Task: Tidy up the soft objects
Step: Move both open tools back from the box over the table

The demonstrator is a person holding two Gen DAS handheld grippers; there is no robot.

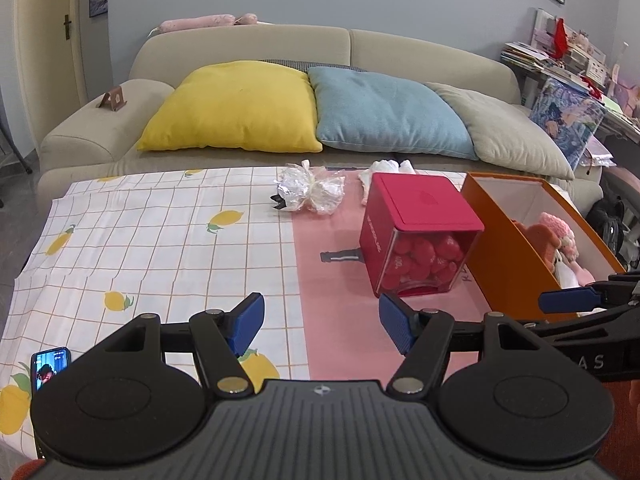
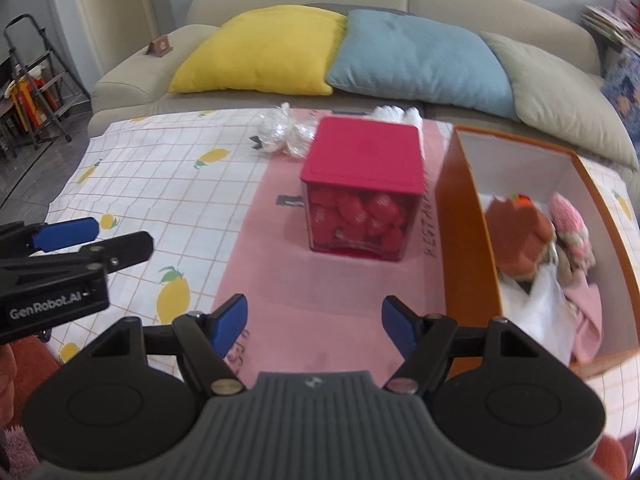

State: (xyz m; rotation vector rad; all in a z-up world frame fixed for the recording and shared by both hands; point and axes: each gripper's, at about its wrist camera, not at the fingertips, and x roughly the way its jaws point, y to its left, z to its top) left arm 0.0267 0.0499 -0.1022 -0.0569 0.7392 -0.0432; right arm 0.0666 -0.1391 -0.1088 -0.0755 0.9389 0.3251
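- Grippers level over the table: my left gripper [image 1: 320, 322] hovers low above the lemon-print tablecloth [image 1: 160, 232], fingers spread wide, nothing between the blue pads [image 1: 248, 320].
- My right gripper [image 2: 314, 322] hangs beside it over the pink strip of cloth, also spread wide and empty-handed, pointed at the red-lidded box [image 2: 362, 188].
- That clear box, packed with red soft pieces, stands upright just left of the orange box [image 2: 464, 240].
- Inside the orange box lie soft toys: a brown knitted one [image 2: 520, 240], a pink knitted one [image 2: 568, 220], pale cloth beneath them.
- A crinkled clear-wrapped bundle [image 1: 312, 192] and a white fluffy item [image 1: 386, 168] sit at the table's far edge, near the sofa [image 1: 248, 44] with its yellow cushion [image 1: 236, 108], blue cushion [image 1: 384, 116] and grey cushion [image 1: 516, 128].
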